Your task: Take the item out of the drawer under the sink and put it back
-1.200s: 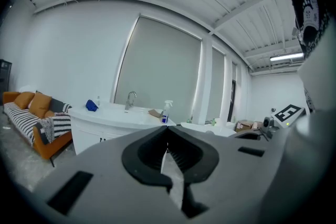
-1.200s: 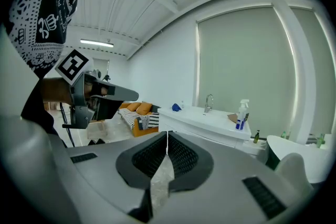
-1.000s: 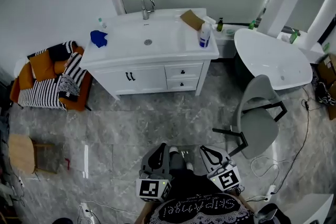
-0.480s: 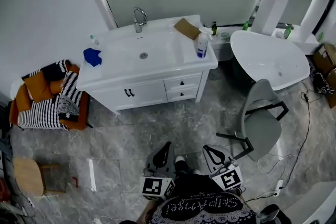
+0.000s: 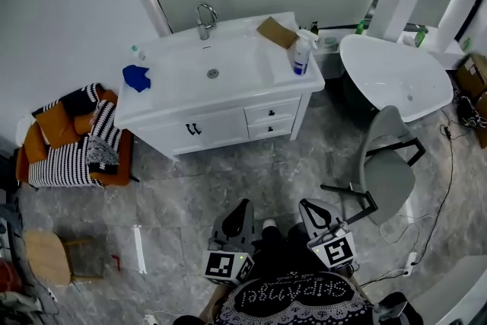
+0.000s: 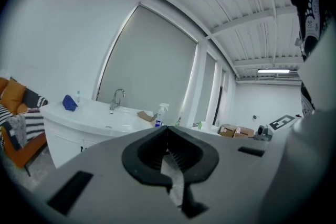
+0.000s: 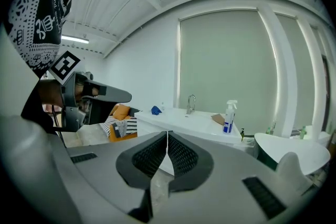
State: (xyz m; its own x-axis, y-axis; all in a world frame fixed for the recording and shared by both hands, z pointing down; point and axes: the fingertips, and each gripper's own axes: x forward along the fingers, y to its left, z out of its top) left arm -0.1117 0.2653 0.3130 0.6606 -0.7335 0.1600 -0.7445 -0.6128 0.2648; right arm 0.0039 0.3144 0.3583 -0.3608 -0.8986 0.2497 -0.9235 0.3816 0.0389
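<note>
The ribbed black fingers (image 6: 178,155) of the left gripper (image 6: 167,127) are pressed together tip to tip with nothing between them. The right gripper (image 7: 168,131) matches it, pads meeting and empty. Both are held low and side by side, aimed at the white vanity cabinet (image 5: 221,125) well ahead. I read this as the approach, with no reason yet to spread the jaws.

Far to the left of the fingers sits an orange armchair with black-and-white striped cushions (image 5: 72,152), soft and clear of the path. Ahead and to the left, a crumpled blue cloth (image 5: 137,78) lies on the glossy white countertop (image 5: 171,91). Past it, a curved chrome faucet (image 5: 204,17) rises behind the shallow basin.

Almost straight ahead, under the counter, two small white drawers with dark knobs (image 5: 270,120) are stacked one above the other, both shut. The item is therefore hidden, presumably inside one of them, though I cannot tell which.

Above the drawers, a flat brown cardboard piece (image 5: 276,30) and a white plastic spray bottle with a blue label (image 5: 301,57) sit on the counter's right end.

Further right is a smooth white oval bathtub (image 5: 396,76). Near the fingers on the right stands a grey moulded-shell chair on black legs (image 5: 384,171), which could crowd the right hand on the way in.
</note>
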